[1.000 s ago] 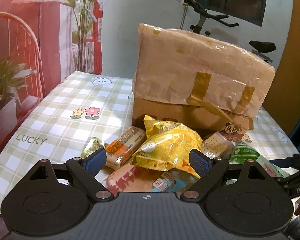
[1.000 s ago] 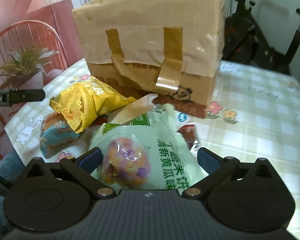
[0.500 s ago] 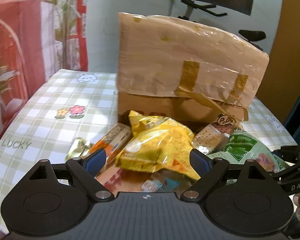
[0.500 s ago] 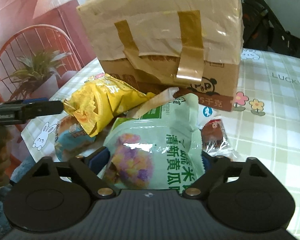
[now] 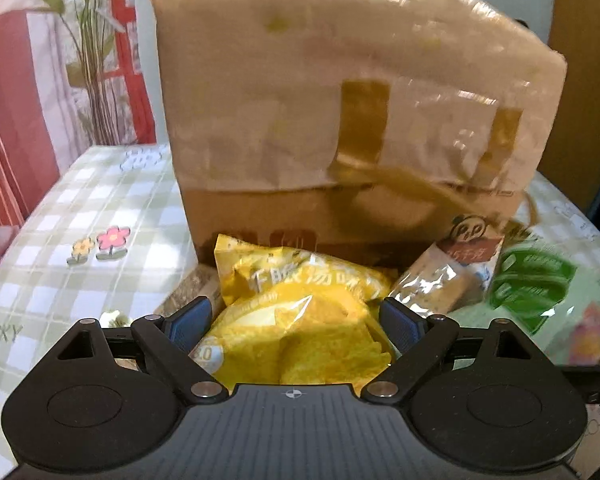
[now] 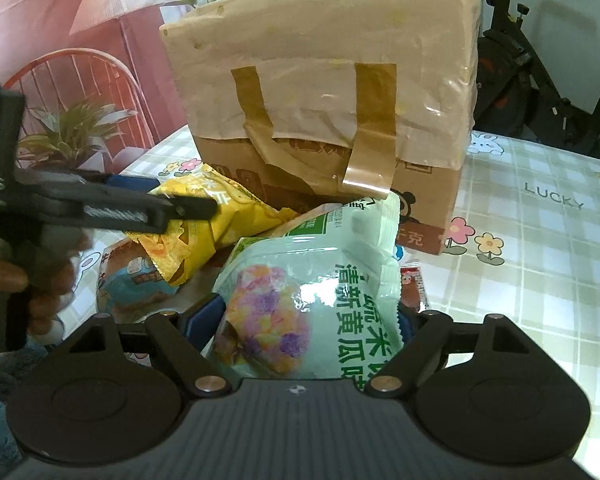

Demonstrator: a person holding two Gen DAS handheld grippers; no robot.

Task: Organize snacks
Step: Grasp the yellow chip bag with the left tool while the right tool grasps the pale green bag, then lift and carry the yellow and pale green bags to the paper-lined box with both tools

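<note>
A yellow snack bag (image 5: 300, 320) (image 6: 236, 216) lies on top of the snack pile in front of a taped cardboard box (image 5: 340, 120) (image 6: 320, 80). My left gripper (image 5: 296, 318) (image 6: 188, 196) is open, one finger on each side of the yellow bag. A pale green snack bag (image 6: 300, 272) (image 5: 540, 292) fills the gap of my right gripper (image 6: 306, 316). Its jaws are closing, and the pads touch the bag's sides. The bag's crimped edge hides most of the right pad.
A clear cracker pack (image 5: 440, 284), a blue and orange pack (image 6: 132, 276) and a small red packet (image 6: 412, 284) lie around the pile. A checked tablecloth (image 5: 80, 220) (image 6: 540, 240) covers the table. A hand (image 6: 4, 276) holds the left gripper. An exercise bike (image 6: 540, 80) stands behind.
My left gripper has moved forward and down, so the yellow bag now lies between its fingers. The right jaws have narrowed onto the green bag.
</note>
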